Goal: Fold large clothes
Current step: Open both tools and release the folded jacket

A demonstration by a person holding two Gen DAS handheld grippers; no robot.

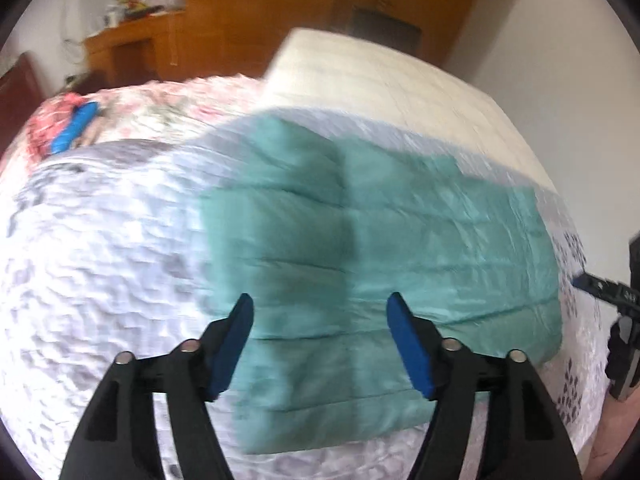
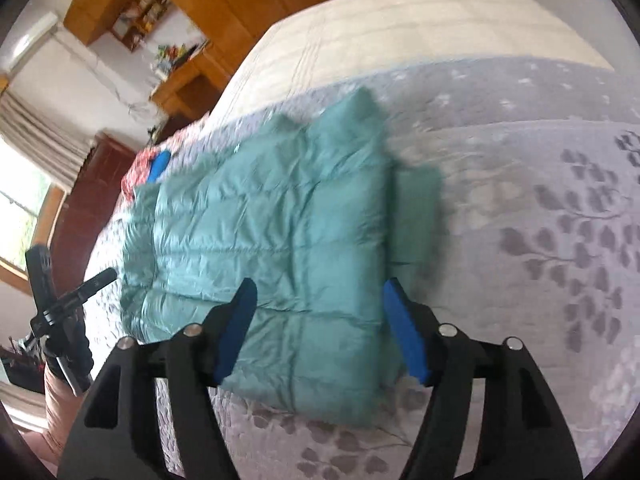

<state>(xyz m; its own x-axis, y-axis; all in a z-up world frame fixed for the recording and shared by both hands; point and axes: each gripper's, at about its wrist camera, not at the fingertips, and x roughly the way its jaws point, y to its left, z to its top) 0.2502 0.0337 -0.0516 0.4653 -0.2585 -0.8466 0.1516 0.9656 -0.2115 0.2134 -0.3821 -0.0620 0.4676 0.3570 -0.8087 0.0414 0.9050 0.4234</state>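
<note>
While the left wrist view is blurred, the left gripper [image 1: 320, 340] is plainly visible with its jaws spread wide and nothing between the blue pads [image 1: 234, 346]. Neither pad touches fabric; the gripper hangs above the near edge of the teal quilted jacket [image 1: 360, 248]. That jacket lies folded into a rough rectangle on the grey leaf-print bedspread [image 1: 100, 260], with a vertical crease running down its middle. A cream mattress [image 1: 380, 92] shows beyond the bedspread, and a floral cloth [image 1: 168, 104] with a blue object [image 1: 74, 128] on it lies at the far left. At the right edge of this view, part of the right gripper [image 1: 616, 300] appears just beside the jacket's right side; its jaw state cannot be read here.

From the right wrist view, the right gripper [image 2: 320, 328] also has its jaws well apart, blue pads [image 2: 404, 332] empty and clear of the cloth. It hovers over the jacket's [image 2: 260, 220] near right corner. The jacket rests flat on the bedspread [image 2: 540, 220], a narrower folded layer protruding along its right side. At the lower left, the left gripper [image 2: 80, 292] is seen side-on near the jacket's left edge, held by a hand [image 2: 56, 392].
</note>
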